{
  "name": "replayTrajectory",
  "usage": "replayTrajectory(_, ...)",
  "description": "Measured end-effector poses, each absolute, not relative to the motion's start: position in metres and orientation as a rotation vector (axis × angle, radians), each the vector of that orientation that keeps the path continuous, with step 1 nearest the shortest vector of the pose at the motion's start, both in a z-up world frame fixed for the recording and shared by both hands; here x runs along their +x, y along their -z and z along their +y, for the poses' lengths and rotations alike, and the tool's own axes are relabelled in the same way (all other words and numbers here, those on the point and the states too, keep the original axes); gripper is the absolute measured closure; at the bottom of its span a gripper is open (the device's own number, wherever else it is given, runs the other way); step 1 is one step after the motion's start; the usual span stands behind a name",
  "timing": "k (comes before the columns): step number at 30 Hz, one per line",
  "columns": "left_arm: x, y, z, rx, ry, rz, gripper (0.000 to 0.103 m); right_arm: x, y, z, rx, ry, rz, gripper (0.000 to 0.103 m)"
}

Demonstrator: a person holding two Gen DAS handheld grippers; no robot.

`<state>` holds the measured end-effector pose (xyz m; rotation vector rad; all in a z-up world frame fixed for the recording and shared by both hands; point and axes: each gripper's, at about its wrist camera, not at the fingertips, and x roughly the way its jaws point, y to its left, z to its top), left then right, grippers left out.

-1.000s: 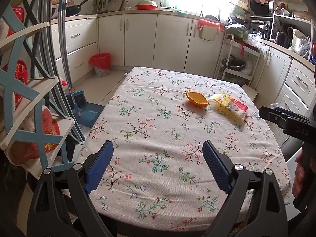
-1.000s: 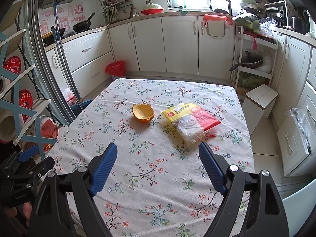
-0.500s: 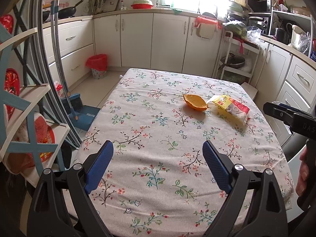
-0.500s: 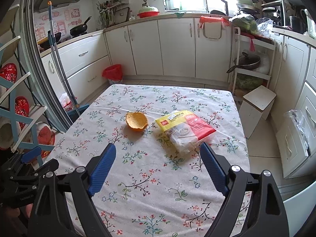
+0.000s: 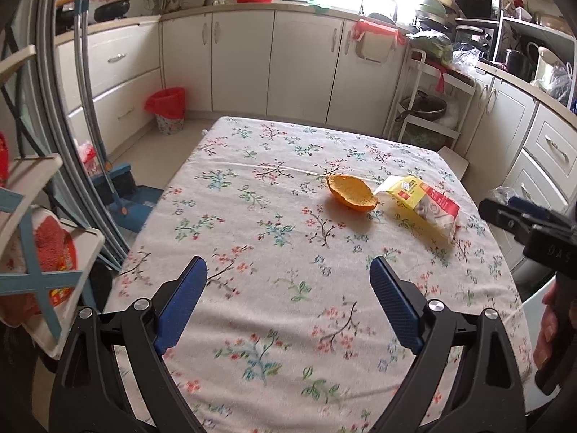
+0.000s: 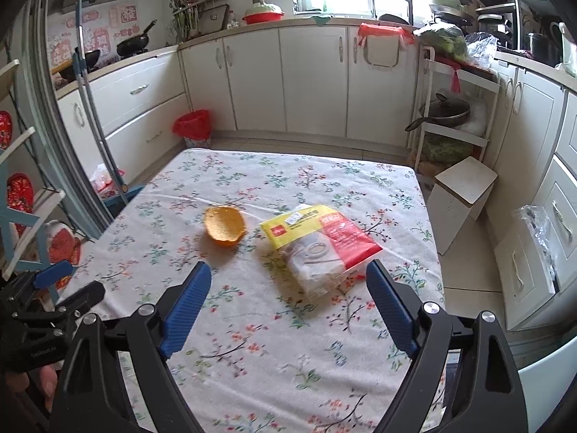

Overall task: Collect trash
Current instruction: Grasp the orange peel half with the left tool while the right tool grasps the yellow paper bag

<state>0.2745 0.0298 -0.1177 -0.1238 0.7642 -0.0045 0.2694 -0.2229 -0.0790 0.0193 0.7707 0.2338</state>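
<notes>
Left gripper (image 5: pixel 288 303) and right gripper (image 6: pixel 288 303): jaws spread wide, grasping nothing, above the table (image 6: pixel 252 361). Right view: peel (image 6: pixel 225 224) at 11 o'clock, wrapper (image 6: pixel 317 243) at 12, just beside it. Red bin (image 6: pixel 193 127) on floor beyond.

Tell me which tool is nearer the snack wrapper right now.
Right. The right tool hangs open just short of the snack wrapper, nearly straddling its near end. The left tool sits open farther back, with the wrapper off to its right.

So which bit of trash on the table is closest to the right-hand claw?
The yellow-and-red wrapper: it lies just ahead of the open right gripper, while the orange peel sits farther off, to its left.
</notes>
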Motion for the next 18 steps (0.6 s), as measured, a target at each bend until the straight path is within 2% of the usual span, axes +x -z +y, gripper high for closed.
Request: replayTrajectory(18,0.386,0.147,0.005,-0.208,0.08,0.843,0.015,0.334,0.139,-0.216,-0.101,-0.209,0.94,0.018)
